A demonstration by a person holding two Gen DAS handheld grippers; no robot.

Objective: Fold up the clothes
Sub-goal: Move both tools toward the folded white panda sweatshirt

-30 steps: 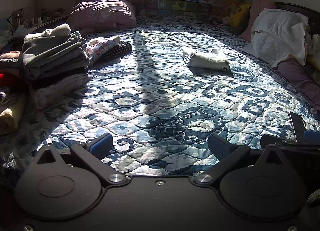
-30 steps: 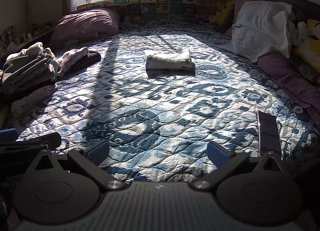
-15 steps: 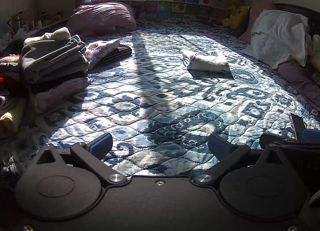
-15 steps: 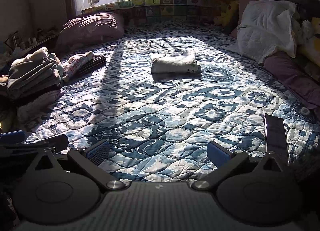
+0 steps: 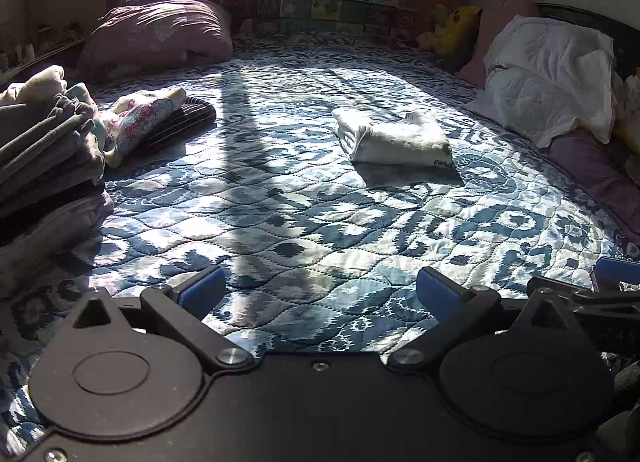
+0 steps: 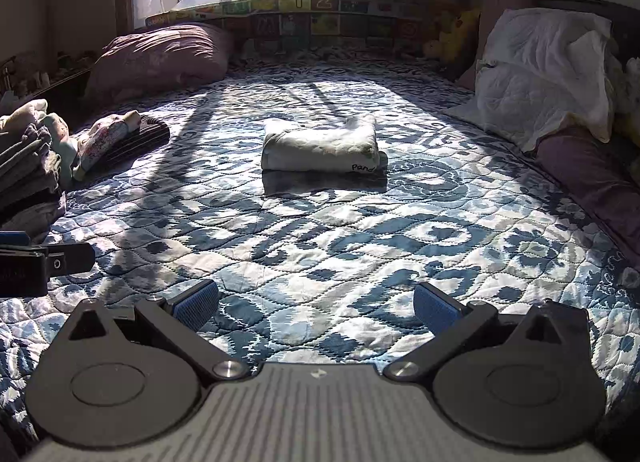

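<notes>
A folded white garment (image 5: 394, 139) (image 6: 320, 145) lies in the sunlit middle of the blue patterned quilt (image 5: 320, 229) (image 6: 340, 229), well ahead of both grippers. My left gripper (image 5: 320, 292) is open and holds nothing, low over the quilt's near part. My right gripper (image 6: 316, 304) is open too, with nothing between its blue pads. At the left stands a stack of folded clothes (image 5: 44, 149) (image 6: 28, 157). The right gripper's tip shows at the right edge of the left wrist view, and the left one's at the left edge of the right wrist view.
A small floral and striped folded pile (image 5: 160, 119) (image 6: 120, 137) lies beside the stack. A mauve duvet bundle (image 5: 160, 35) sits at the back left, a white quilted pillow (image 5: 548, 73) (image 6: 548, 69) and a purple cushion (image 6: 592, 177) along the right. A window sill runs behind.
Both grippers moved forward over the quilt toward the folded white garment, which now looks nearer. The dark phone-like object at the right has left both views. Both stay open.
</notes>
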